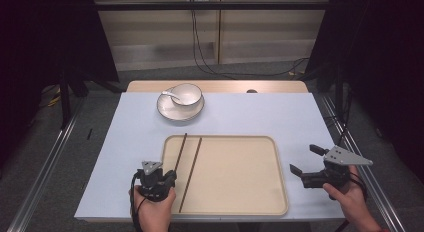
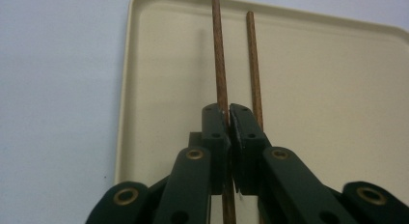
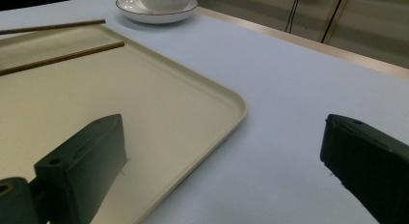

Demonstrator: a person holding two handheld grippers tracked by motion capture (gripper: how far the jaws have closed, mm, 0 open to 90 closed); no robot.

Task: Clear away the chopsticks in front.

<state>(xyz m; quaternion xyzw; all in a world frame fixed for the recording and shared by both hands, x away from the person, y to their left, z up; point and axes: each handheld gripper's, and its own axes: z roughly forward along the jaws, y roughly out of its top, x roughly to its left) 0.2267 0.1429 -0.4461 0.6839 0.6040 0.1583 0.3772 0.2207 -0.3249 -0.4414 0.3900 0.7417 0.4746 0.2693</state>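
While your left claw (image 2: 228, 113) is pressed together on the left chopstick (image 2: 219, 60), pinching it near its near end, you are in the grasping step: one stick is secured over the left part of the beige tray (image 1: 250, 192), its far tip reaching past the tray's far rim. Beside it on the right, just apart and roughly parallel, lies the second chopstick (image 2: 253, 64), flat on the tray floor and untouched.

Your right claw (image 1: 306, 161) hangs spread wide at the tray's right edge, holding nothing, with one jaw over the tray and the other over the pale blue desk (image 1: 280, 112).

Farther out, toward the far left of the desk, a white bowl (image 1: 187, 94) sits on a saucer (image 1: 170, 112) with a spoon (image 1: 170, 95) resting in it.

Judging by the grip, the next move calls for a steady lift that keeps the stick from swivelling between the pads, and clearance from its neighbour so it isn't dragged along. Whether the stick has already left the tray floor I cannot tell.
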